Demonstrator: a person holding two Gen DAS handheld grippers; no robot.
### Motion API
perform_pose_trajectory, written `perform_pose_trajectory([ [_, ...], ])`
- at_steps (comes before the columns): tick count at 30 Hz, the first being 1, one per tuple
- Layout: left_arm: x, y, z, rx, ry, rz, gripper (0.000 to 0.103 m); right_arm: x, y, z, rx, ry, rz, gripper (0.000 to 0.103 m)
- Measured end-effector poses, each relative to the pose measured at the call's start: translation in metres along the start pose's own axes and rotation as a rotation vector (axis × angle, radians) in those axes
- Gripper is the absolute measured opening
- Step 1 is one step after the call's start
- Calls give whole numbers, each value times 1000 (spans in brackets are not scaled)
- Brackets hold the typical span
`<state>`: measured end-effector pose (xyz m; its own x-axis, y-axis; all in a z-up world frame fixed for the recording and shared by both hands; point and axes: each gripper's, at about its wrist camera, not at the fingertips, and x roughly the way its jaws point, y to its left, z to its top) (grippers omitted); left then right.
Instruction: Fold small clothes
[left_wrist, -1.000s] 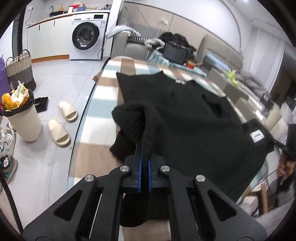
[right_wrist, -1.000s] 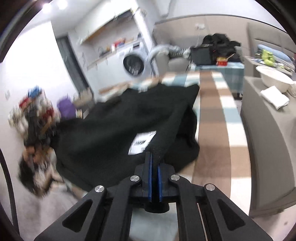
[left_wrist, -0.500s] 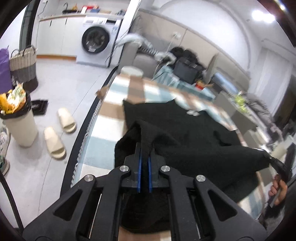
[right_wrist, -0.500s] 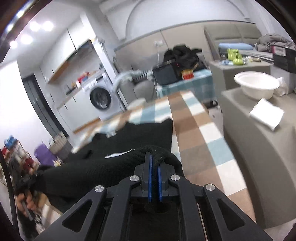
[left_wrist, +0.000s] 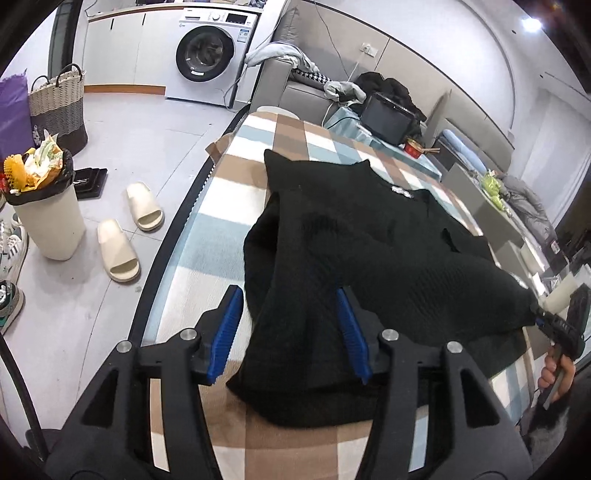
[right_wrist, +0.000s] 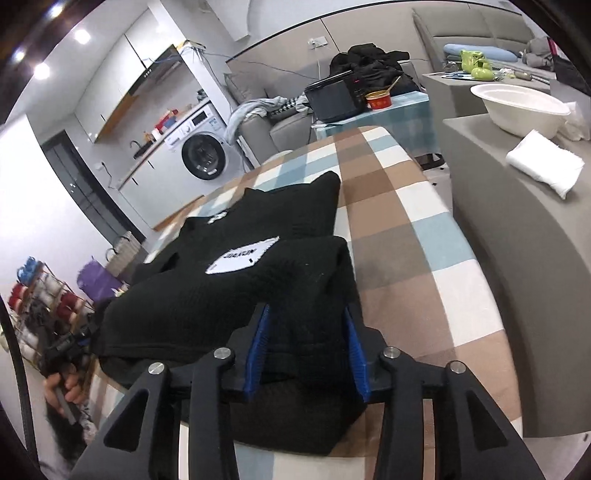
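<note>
Both grippers, left (left_wrist: 290, 334) and right (right_wrist: 306, 349), just opened; fingers apart, sweater (left_wrist: 369, 251) released, slack between them on table (left_wrist: 221, 206); fold laid

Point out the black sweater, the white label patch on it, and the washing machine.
black sweater (left_wrist: 369, 251): left wrist view, on the knit body in the middle of the table.
white label patch (right_wrist: 242, 255): right wrist view, centre of the patch.
washing machine (left_wrist: 207, 55): left wrist view, on the round door.
</note>
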<state>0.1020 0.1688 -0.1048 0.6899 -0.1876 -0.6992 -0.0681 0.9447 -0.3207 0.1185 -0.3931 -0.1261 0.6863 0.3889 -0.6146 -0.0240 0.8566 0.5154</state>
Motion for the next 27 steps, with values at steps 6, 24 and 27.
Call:
perform_pose_trajectory([
  [6, -9, -5, -14, 45, -10, 2, 13, 7, 7, -1, -17, 12, -8, 21],
  [24, 8, -7, 77, -82, -140, -60, 10, 17, 17, 72, 145, -192, -19, 11],
  [27, 30, 1, 81, -134, -50, -35, 31, 43, 11, 79, 139, -87, -82, 28],
])
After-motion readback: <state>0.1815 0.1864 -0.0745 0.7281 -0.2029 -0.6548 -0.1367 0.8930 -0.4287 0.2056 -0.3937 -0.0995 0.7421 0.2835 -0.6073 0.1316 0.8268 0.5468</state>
